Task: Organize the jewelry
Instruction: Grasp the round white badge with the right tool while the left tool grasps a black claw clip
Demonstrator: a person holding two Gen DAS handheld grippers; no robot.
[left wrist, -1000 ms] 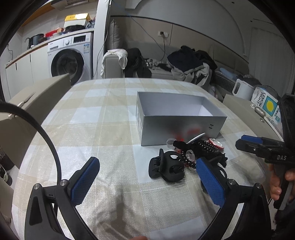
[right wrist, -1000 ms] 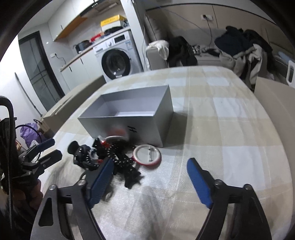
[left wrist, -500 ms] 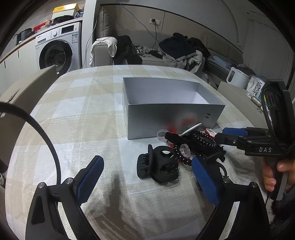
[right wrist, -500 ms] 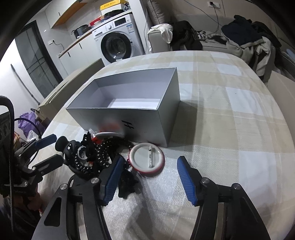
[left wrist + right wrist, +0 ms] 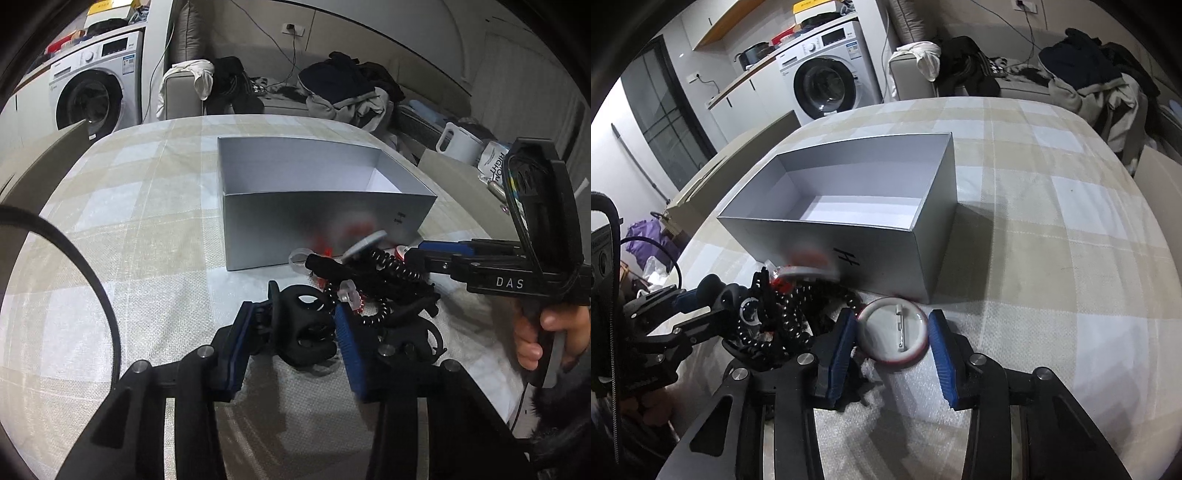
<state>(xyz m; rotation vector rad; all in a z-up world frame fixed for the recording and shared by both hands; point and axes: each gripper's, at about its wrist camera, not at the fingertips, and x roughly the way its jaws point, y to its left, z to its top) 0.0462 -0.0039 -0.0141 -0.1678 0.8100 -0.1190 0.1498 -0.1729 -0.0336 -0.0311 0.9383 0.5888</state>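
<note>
Grip, left: left gripper [image 5: 295,339] had its blue pads [image 5: 240,343] closed in around the black claw hair clip [image 5: 301,328]; whether they pressed it firmly or only bracketed it could not be told.
Grip, right: right gripper [image 5: 892,345] stood around the round pin badge [image 5: 893,338], blue pads [image 5: 940,354] close on either side, a thin gap visible at the right edge, so contact was uncertain.
Hair clip: matte black, curved, with oval cut-outs, lying on the tablecloth [image 5: 147,258] at the near-left edge of the pile.
Pin badge: white back facing up, metal pin clasp across the middle, thin red rim, lying flat just in front of the box corner.
Pile: black spiral hair tie [image 5: 391,266], dark beaded bracelet [image 5: 786,325], a second disc badge [image 5: 364,245] tilted against the box, small clear and red bits, all tangled together between the two grippers.
Box: open silver box [image 5: 886,254] with white interior, nothing visible inside, upright right behind the pile, a small dark logo on its near wall.
Surroundings: beige-and-white checked tablecloth; washing machine [image 5: 827,85] and a sofa heaped with clothes [image 5: 343,88] well beyond the table.
</note>
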